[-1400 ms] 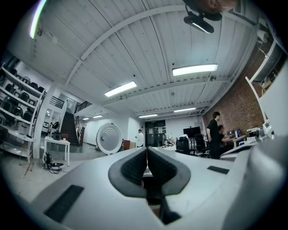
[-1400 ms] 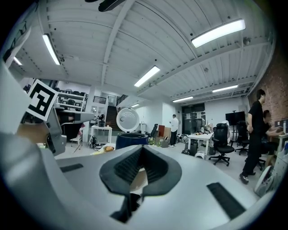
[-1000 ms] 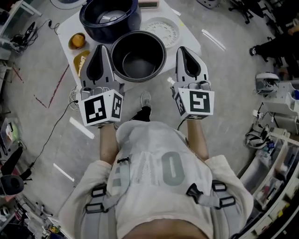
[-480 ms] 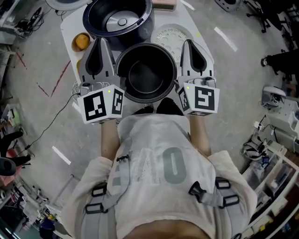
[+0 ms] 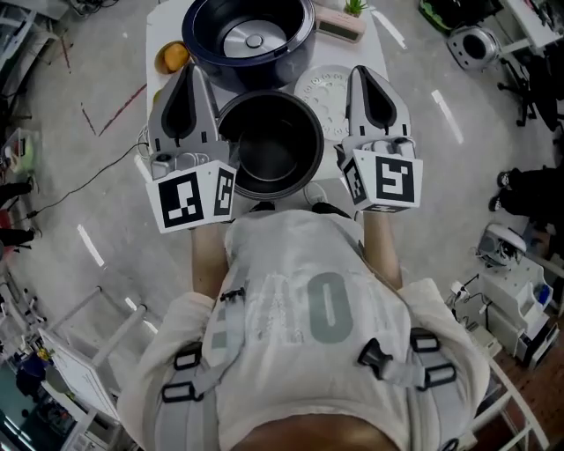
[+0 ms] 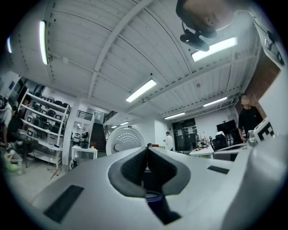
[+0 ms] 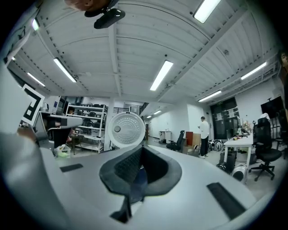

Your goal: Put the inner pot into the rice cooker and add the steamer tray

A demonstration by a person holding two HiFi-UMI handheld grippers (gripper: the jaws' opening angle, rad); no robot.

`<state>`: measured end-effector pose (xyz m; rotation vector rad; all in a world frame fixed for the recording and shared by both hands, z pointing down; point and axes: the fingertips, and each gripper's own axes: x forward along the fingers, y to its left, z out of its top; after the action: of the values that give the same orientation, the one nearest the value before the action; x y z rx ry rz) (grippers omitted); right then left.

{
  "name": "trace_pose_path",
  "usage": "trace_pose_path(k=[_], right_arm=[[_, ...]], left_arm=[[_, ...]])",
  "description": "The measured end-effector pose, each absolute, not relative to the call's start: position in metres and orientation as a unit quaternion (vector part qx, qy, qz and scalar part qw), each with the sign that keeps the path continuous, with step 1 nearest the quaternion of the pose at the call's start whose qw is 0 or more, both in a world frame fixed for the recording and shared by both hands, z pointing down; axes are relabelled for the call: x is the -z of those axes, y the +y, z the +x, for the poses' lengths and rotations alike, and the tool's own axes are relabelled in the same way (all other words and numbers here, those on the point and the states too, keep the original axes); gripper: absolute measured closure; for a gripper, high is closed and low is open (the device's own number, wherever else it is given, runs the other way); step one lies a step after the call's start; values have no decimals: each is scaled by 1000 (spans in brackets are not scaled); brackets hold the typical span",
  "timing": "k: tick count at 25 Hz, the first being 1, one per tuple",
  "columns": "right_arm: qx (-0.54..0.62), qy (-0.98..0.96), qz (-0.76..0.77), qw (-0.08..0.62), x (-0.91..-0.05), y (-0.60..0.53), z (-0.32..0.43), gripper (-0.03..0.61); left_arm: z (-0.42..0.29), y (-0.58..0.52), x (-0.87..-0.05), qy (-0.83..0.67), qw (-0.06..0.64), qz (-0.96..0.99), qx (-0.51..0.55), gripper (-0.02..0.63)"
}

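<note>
One black inner pot (image 5: 269, 145) was pinned between two grippers' sides, over the white table's (image 5: 163, 26) near edge. The left gripper (image 5: 188, 72) was at its 9 o'clock and the right gripper (image 5: 363, 74) at 3, both with jaws clenched on nothing. One dark-blue rice cooker (image 5: 249, 35) stood open at 12, one white steamer tray (image 5: 326, 88) at 1, one orange (image 5: 176, 57) at 11.

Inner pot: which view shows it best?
Head view: the inner pot shows from above, dark and empty, between the left gripper and right gripper. Neither gripper view shows it; both look across the room.
</note>
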<state>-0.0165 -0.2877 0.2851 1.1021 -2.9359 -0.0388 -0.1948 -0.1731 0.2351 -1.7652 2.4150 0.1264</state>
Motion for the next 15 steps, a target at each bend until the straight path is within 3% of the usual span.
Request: trace_pose_path(k=[15], right_arm=[[0,-964,265,-15,-280,-287,-35,571]], left_arm=[[-190,-149,-237,838,77,-540,-23,589]])
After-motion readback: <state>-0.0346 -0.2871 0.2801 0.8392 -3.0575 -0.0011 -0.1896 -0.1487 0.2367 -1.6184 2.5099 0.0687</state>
